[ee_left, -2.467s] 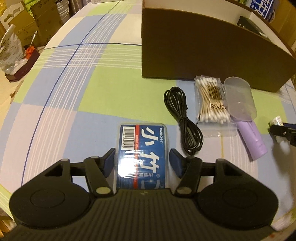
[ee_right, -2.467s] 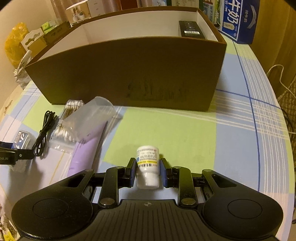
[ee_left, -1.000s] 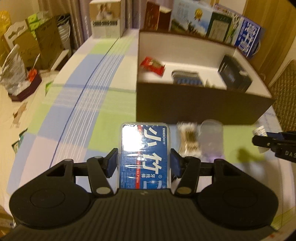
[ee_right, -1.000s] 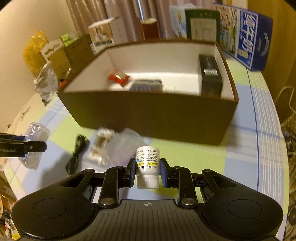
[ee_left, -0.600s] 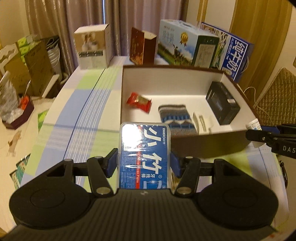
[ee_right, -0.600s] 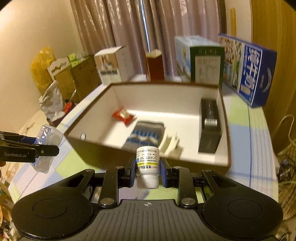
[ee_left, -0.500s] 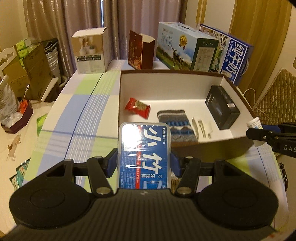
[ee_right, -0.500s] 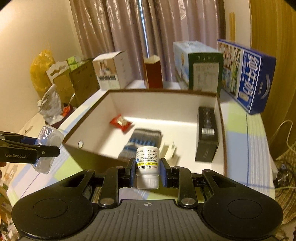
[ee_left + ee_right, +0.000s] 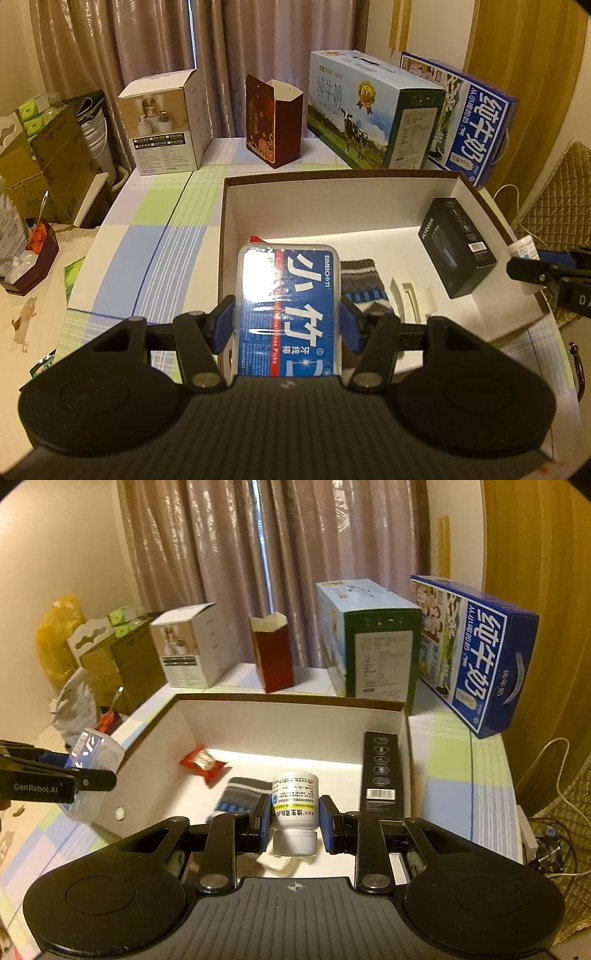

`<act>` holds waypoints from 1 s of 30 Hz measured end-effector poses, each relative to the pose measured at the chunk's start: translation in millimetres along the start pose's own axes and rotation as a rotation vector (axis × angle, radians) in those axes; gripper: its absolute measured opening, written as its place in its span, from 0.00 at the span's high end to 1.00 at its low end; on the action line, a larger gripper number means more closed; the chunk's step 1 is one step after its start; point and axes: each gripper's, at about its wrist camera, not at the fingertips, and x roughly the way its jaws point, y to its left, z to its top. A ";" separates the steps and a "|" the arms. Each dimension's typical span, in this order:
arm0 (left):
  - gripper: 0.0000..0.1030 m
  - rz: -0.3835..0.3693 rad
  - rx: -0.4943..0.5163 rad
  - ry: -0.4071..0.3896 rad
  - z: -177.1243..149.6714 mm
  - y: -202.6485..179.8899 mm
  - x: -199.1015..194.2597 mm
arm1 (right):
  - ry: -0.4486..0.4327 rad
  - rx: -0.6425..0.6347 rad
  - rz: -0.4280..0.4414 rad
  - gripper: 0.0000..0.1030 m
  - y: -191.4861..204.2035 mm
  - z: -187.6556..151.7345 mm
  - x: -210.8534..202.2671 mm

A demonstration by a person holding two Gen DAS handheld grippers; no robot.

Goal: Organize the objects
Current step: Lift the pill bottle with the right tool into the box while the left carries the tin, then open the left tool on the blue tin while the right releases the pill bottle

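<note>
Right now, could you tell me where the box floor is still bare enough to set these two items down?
Inside the brown box, the widest bare white floor runs along the far wall, between the red snack packet and the black carton. The near middle is crowded: the striped knit piece and a small white item lie there.

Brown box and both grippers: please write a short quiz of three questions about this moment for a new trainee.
1. True or false: the right gripper holds the white pill bottle with its cap pointing toward the camera.
2. What does the left gripper hold? A) floss pick case B) black cable C) red snack packet
3. Fill in: the black box lies along the ____ wall of the brown box, seen from the left wrist.

Key: 1 true; 2 A, the floss pick case; 3 right.
</note>
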 end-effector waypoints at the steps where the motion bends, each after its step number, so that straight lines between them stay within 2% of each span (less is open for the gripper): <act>1: 0.48 0.003 0.002 0.006 2.7 -0.3 5.5 | 0.005 0.001 -0.005 0.76 -2.0 0.4 3.0; 12: 0.48 0.017 0.043 0.089 6.1 -7.5 54.7 | 0.086 0.019 -0.055 0.76 -24.0 -7.7 37.1; 30: 0.48 0.013 0.133 0.227 2.4 -18.7 102.6 | 0.169 0.023 -0.074 0.76 -35.3 -12.5 62.7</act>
